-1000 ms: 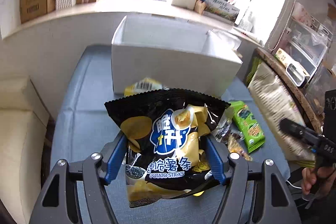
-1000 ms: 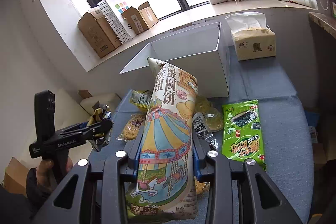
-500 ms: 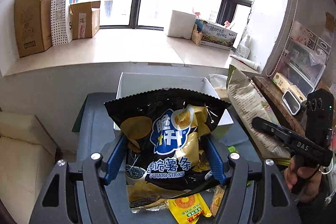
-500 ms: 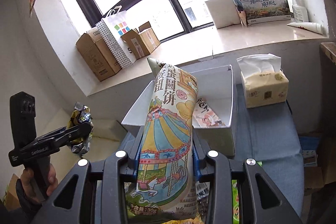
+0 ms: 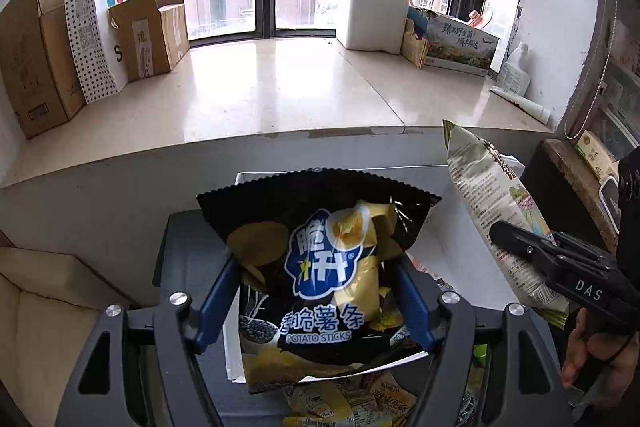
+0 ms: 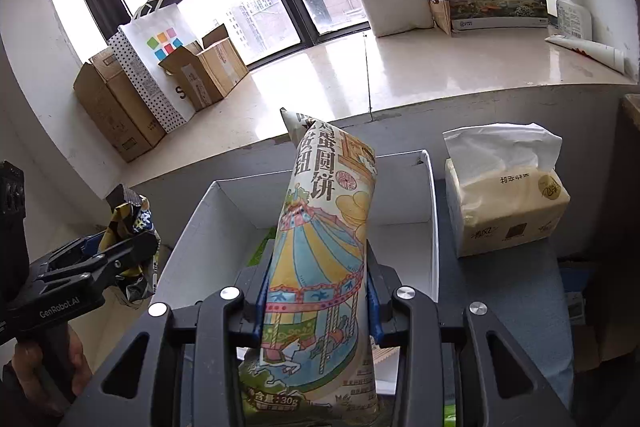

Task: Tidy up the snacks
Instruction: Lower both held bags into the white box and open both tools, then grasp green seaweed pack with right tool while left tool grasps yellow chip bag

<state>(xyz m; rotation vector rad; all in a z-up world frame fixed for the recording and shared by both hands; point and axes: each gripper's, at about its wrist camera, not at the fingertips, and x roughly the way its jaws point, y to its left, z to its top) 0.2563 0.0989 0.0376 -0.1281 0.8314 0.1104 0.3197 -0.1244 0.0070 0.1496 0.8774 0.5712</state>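
Note:
My left gripper [image 5: 316, 263] holds a black bag of potato sticks [image 5: 320, 227] upright over the near edge of the white box [image 5: 452, 243]. Its jaws are opening, though the blue pads still touch the bag's sides. My right gripper [image 6: 320, 259] grips a tall carousel-printed biscuit bag [image 6: 324, 211] above the same white box [image 6: 224, 211]. Those jaws are also opening, with the pads still on the bag. Each view shows the other gripper from the side: the right gripper [image 5: 520, 243] with its biscuit bag [image 5: 492, 195], and the left gripper [image 6: 132, 247] with the black bag [image 6: 128, 215].
A tissue pack [image 6: 504, 211] stands on the blue-grey table [image 6: 500, 291] right of the box. Loose snack packets [image 5: 340, 399] lie on the table below my left gripper. Cardboard boxes [image 5: 36, 59] and a paper bag [image 5: 108, 19] line the windowsill behind. A green packet [image 6: 260, 251] lies inside the box.
Both grippers have carried their bags forward and upward, from over the loose snacks to over the white box. The windowsill now fills both views.

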